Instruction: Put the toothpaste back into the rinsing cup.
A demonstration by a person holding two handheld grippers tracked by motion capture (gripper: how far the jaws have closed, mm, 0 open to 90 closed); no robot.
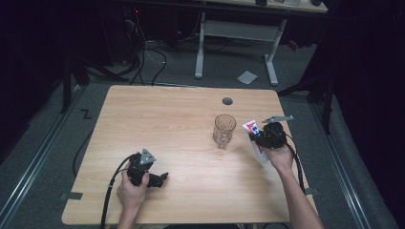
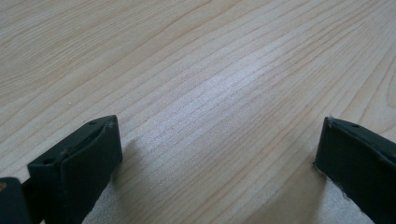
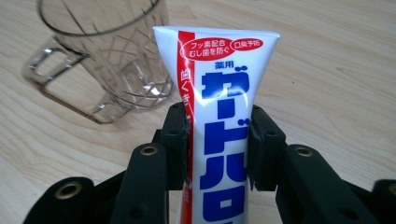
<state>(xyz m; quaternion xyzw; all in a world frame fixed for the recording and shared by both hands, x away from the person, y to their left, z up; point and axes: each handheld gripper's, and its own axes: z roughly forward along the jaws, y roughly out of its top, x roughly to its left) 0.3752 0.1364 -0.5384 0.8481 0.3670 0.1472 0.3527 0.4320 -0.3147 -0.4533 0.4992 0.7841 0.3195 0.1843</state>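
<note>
The right tongs [image 3: 218, 140] squeeze a white toothpaste tube [image 3: 222, 112], just beside a clear cup [image 1: 224, 130] at about 3 o'clock on the table [image 1: 181, 114]. The left tongs [image 2: 217, 154] gape wide, maybe resting on the wood at 7 o'clock.

The white toothpaste tube [image 3: 224, 116] in the middle of the right gripper view carries Japanese print. A red oval near its top reads フッ素配合 むし歯を防ぐ, and a smaller oval beside it 口臭予防. Below stands 薬用 in blue, then large blue katakana ガードハロ running downward. Red characters 歯ぐき run along the left stripe.
</note>
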